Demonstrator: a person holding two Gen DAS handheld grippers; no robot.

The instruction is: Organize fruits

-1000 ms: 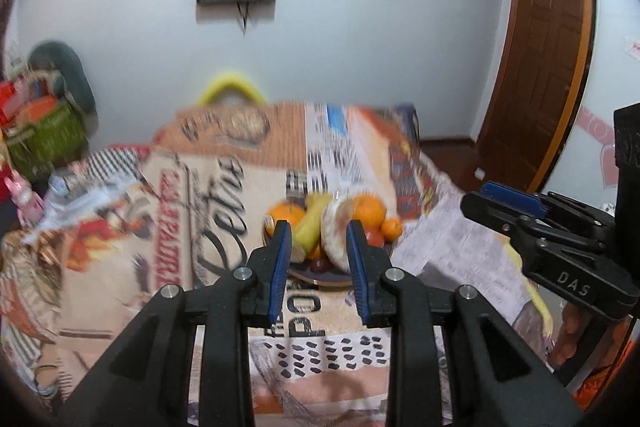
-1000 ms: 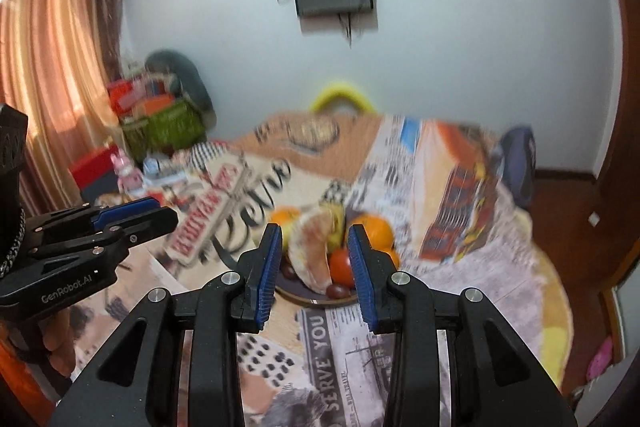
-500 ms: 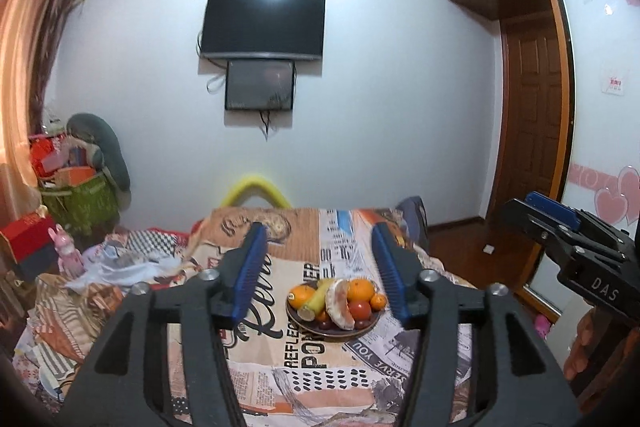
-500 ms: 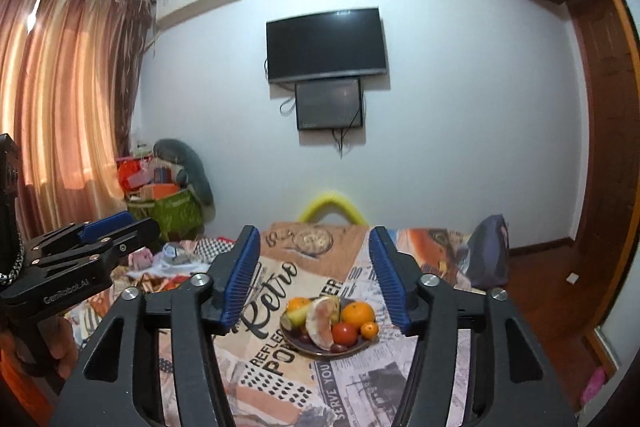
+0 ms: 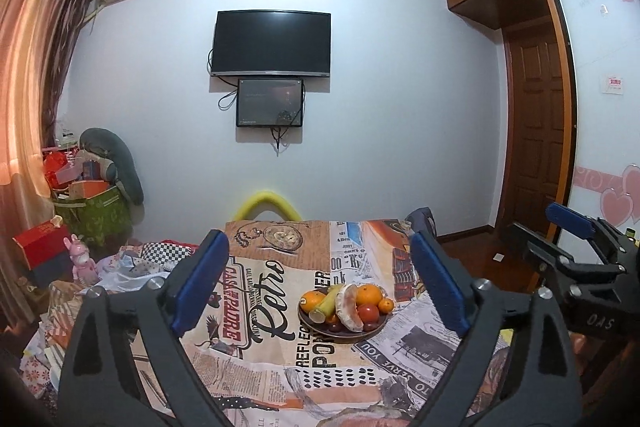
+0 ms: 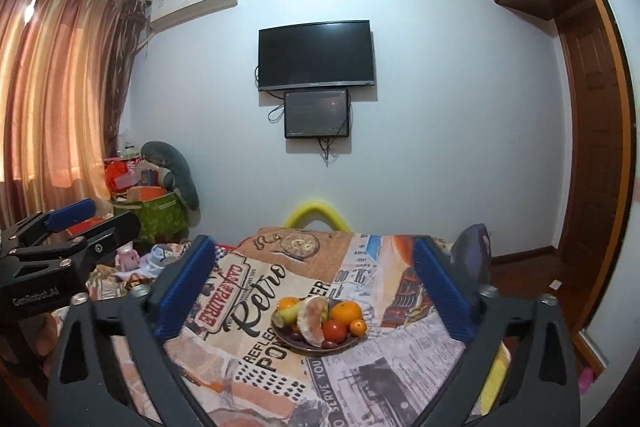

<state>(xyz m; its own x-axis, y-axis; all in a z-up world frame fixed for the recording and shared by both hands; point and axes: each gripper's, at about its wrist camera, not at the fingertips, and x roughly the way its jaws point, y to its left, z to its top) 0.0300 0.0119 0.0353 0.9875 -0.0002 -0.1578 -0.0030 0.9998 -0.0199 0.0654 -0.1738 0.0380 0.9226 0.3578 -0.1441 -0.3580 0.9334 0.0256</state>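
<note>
A dark plate sits on the table's printed cloth. It holds oranges, a banana, a peeled pomelo wedge, a red tomato, a small mandarin and dark grapes. My left gripper hangs short of the plate, its jaws opening wide with nothing between the blue pads. My right gripper stands likewise, jaws opening and empty. Each gripper shows at the edge of the other's view: the right gripper and the left gripper.
A yellow chair back rises behind the table's far edge. Boxes, a green bag and a grey cushion pile up at the left by the curtain. A wooden door is at the right. A TV hangs on the wall.
Both grippers pulled back and rose from the plate, which now looks smaller and farther. Both pairs of jaws went from nearly shut to wide apart.
</note>
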